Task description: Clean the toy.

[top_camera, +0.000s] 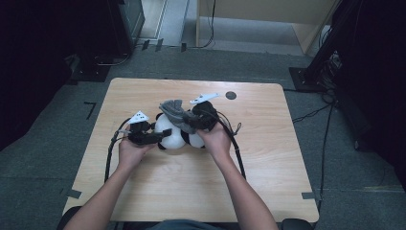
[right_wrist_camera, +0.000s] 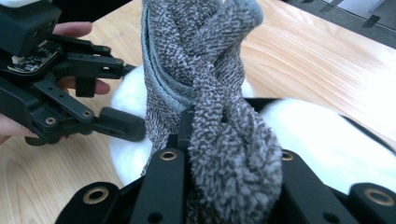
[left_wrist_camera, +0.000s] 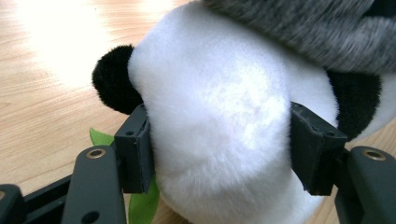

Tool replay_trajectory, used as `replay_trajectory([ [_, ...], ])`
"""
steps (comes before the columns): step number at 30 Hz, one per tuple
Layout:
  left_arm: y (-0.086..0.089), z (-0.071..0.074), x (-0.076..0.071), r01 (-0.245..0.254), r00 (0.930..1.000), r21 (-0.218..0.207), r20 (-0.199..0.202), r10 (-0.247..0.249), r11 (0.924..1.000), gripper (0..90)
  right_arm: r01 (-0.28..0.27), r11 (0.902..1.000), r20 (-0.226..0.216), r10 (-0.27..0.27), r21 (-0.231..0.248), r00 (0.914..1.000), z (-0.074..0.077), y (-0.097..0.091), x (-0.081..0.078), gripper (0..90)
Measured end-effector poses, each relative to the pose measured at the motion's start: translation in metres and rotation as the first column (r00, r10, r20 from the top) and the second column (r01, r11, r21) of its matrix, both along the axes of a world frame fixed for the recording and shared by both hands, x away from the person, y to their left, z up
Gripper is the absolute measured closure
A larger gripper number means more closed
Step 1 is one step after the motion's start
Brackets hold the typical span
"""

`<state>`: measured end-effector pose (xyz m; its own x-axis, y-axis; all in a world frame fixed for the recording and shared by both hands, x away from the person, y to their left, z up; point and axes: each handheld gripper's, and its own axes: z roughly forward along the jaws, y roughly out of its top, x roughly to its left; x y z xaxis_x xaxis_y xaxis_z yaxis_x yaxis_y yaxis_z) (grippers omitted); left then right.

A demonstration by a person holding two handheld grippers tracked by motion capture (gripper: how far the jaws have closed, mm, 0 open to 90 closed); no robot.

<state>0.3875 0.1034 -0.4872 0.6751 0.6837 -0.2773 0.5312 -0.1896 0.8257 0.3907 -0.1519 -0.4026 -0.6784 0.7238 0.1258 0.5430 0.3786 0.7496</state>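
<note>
Table [top_camera: 268, 163]: panda plush [top_camera: 171, 135] mid-surface, nearer far edge. My left gripper [top_camera: 152, 137] half-open, pads squeezing plush's white body. My right gripper [top_camera: 195, 120] clamped tight on grey sock [top_camera: 173, 111] above plush. Best hold plush steady, draw sock down evenly.

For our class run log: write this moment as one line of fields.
left gripper: shut on panda | right gripper: shut on grey cloth | cloth over panda | panda on table

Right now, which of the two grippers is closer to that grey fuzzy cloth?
The right gripper: its jaws are shut on the grey cloth. The left gripper sits lower, its jaws either side of the plush panda, under the cloth.
</note>
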Motion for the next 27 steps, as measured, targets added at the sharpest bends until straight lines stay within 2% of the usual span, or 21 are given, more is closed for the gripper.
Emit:
replay_trajectory([
  [6,0.001,-0.001,0.001,0.003,1.0,-0.009,0.002,-0.003,1.0,34.0,0.038,0.9978,-0.008,-0.038,0.055,0.9993,0.007,-0.032,-0.003,76.7],
  [12,0.002,-0.001,0.002,0.006,1.0,-0.013,0.003,-0.006,0.9999,33.8,0.077,0.9947,-0.003,-0.077,0.068,0.997,0.016,-0.06,-0.006,76.7],
  [15,0.002,-0.002,0.002,0.01,0.9998,-0.021,0.017,-0.01,0.9997,33.4,0.095,0.9924,-0.008,-0.095,0.078,0.9954,0.017,-0.073,-0.007,76.7],
  [18,0.004,-0.005,0.004,0.02,0.9997,-0.062,0.013,-0.019,0.9979,28.0,0.099,0.9916,-0.02,-0.097,0.083,0.995,0.011,-0.076,-0.006,77.2],
  [20,0.004,-0.004,0.005,0.016,0.9999,-0.069,0.006,-0.016,0.9975,21.9,0.101,0.9919,-0.017,-0.1,0.077,0.9949,0.008,-0.075,-0.005,77.4],
  [22,0.004,-0.002,0.004,0.011,0.9999,-0.058,0.007,-0.011,0.9983,18.9,0.104,0.9913,-0.028,-0.102,0.082,0.9944,0.006,-0.075,-0.003,77.6],
  [24,0.002,0.002,0.001,0.004,0.9998,-0.03,0.018,-0.003,0.9996,15.9,0.105,0.9917,-0.025,-0.104,0.074,0.9943,0.006,-0.075,-0.001,77.7],
  [27,0.004,0.007,-0.006,0.039,0.9965,0.019,0.073,-0.041,0.999,13.9,0.116,0.9908,-0.029,-0.115,0.069,0.993,0.005,-0.075,0.001,77.8],
])
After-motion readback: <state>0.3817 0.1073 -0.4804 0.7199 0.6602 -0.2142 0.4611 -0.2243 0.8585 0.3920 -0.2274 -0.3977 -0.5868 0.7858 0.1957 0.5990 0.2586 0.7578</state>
